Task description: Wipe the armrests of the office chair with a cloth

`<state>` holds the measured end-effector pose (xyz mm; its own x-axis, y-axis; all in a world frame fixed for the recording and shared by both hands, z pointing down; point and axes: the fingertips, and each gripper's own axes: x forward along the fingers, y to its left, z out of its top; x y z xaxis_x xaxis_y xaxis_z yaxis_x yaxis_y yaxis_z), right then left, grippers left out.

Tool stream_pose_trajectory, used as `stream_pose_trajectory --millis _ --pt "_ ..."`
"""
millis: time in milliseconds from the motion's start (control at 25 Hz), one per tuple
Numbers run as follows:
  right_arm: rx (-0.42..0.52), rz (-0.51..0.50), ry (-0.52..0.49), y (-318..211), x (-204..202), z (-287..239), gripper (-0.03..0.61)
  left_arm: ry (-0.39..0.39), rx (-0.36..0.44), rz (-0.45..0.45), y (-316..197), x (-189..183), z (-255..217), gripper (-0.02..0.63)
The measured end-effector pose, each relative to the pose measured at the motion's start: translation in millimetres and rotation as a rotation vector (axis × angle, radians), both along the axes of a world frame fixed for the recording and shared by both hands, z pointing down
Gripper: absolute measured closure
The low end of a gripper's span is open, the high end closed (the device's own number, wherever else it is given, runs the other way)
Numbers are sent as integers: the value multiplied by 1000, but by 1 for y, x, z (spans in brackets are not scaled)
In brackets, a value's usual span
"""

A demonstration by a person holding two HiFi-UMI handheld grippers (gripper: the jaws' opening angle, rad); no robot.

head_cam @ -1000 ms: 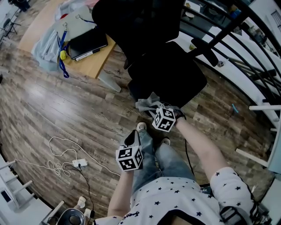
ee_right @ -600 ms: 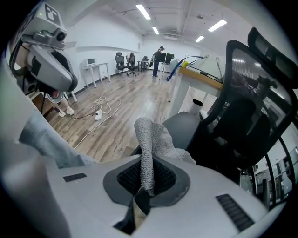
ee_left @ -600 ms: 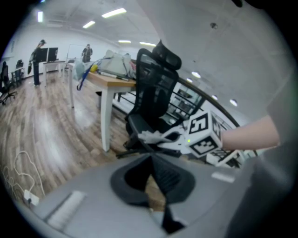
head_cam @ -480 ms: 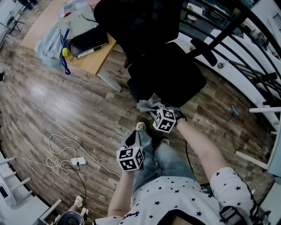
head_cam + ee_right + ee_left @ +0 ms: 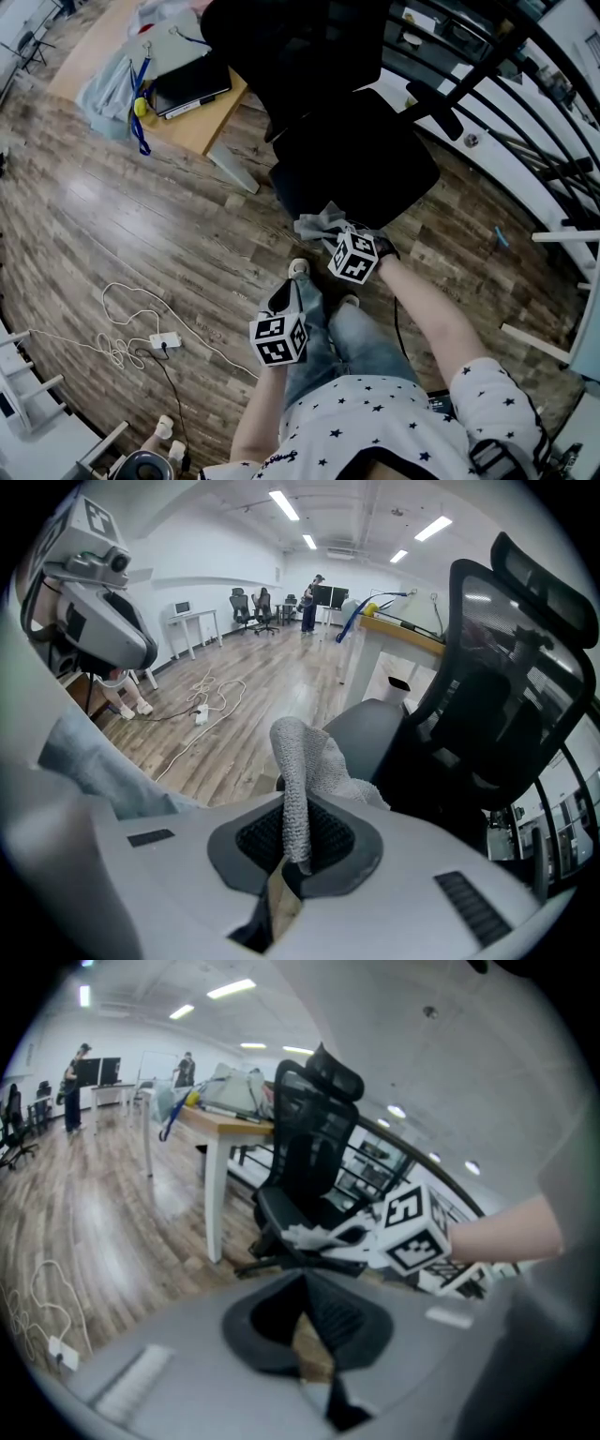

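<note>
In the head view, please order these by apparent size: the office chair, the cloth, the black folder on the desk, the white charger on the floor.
1. office chair
2. black folder
3. cloth, bunched up, not much smaller
4. white charger

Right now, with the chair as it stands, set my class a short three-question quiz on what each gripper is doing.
1. True or false: the left gripper holds the cloth.
2. Where is the cloth? A) lying on the desk B) clamped in the right gripper C) dropped on the floor
3. Fill in: in the head view, the cloth is near the front edge of the office chair's ____.

Key: 1 false, its jaws are shut on nothing; 2 B; 3 seat.
</note>
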<state>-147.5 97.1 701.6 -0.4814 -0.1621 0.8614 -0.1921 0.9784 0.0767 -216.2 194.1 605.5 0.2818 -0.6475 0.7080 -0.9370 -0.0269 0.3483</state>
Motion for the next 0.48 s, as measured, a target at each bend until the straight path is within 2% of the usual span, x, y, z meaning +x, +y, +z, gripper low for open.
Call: stream_pose_trajectory --millis 480 --pt "-1 -14 15 8 9 2 554 -6 10 -3 5 8 -2 606"
